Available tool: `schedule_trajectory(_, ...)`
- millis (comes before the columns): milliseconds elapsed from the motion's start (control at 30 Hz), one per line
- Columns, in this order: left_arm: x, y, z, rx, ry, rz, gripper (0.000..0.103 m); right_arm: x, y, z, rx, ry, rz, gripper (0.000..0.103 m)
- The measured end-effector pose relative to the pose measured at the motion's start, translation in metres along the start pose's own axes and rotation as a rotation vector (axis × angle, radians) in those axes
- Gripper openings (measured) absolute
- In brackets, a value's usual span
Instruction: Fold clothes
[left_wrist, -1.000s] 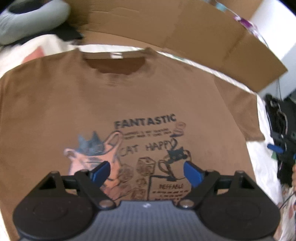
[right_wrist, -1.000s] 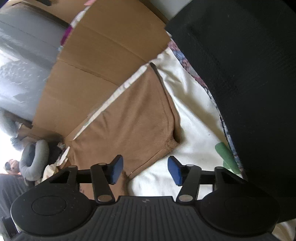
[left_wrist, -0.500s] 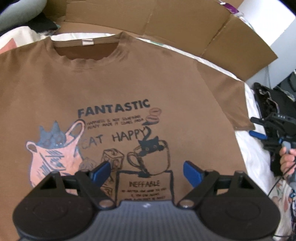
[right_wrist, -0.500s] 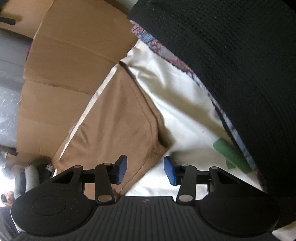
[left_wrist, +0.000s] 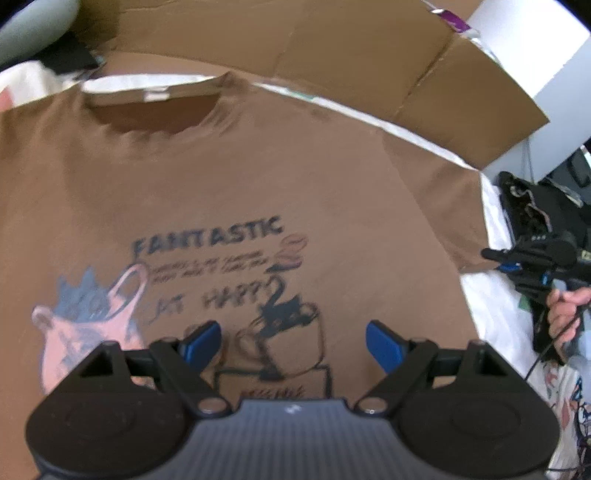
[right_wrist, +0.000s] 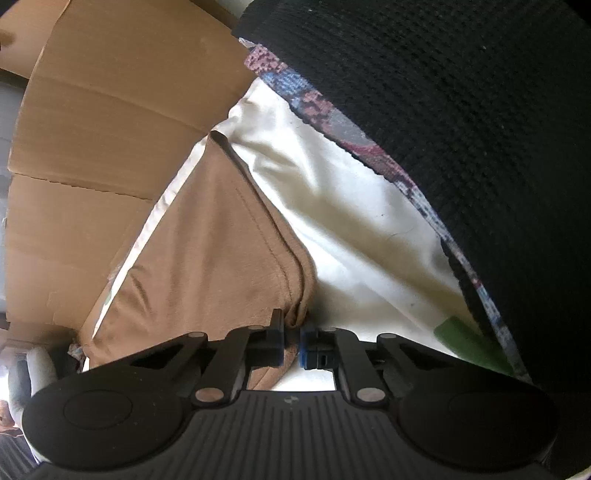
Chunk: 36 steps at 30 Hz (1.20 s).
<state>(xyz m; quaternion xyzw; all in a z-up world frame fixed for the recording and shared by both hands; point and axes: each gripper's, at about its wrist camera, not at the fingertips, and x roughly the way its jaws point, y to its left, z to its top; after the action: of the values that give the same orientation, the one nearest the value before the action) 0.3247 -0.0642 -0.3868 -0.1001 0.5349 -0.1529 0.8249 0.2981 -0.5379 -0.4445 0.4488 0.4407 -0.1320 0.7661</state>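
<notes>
Brown printed T-shirt (left_wrist: 258, 177) flat, front up — sleeve hem (right_wrist: 295, 295) pinched.

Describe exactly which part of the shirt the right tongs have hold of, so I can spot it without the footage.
Start from the brown T-shirt lying print-up on the white sheet in front of the cardboard. Follow its right sleeve to the hemmed cuff. The right tongs are shut on that cuff's lower corner, the only bunched-up part of the shirt's edge.

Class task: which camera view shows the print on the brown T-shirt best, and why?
The left wrist view: the whole print on the brown T-shirt faces it, though blurred. The right wrist view shows only a plain sleeve.
</notes>
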Motion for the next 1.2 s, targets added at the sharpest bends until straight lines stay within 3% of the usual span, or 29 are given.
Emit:
schedule_trajectory(100,0.008,-0.014,0.012,0.028,-0.014,-0.026,0.085,-0.006,0.003,-0.002,-0.030,-0.018,0.019,0.005)
schedule_trajectory(167,0.013,-0.027,0.021,0.056,-0.016,-0.052,0.077,-0.012,0.004,-0.002,-0.044,-0.031,0.038,0.005)
schedule_trajectory(433,0.033,-0.079,0.041,0.157,-0.010,-0.132,0.061,-0.028,0.018,0.004,-0.106,-0.071,0.108,0.004)
schedule_trajectory(633,0.053,-0.107,0.042,0.195,0.019,-0.185,0.041,-0.032,0.023,0.004,-0.127,-0.074,0.141,0.004)
schedule_trajectory(833,0.076,-0.124,0.039,0.193,0.048,-0.231,0.012,-0.038,0.025,0.002,-0.148,-0.072,0.183,0.004)
schedule_trajectory(933,0.083,-0.126,0.038,0.166,0.049,-0.256,0.010,-0.041,0.024,0.002,-0.165,-0.066,0.208,0.004)
schedule_trajectory(1200,0.095,-0.126,0.039,0.113,0.041,-0.253,0.004,-0.042,0.068,-0.011,-0.227,-0.048,0.262,0.004)
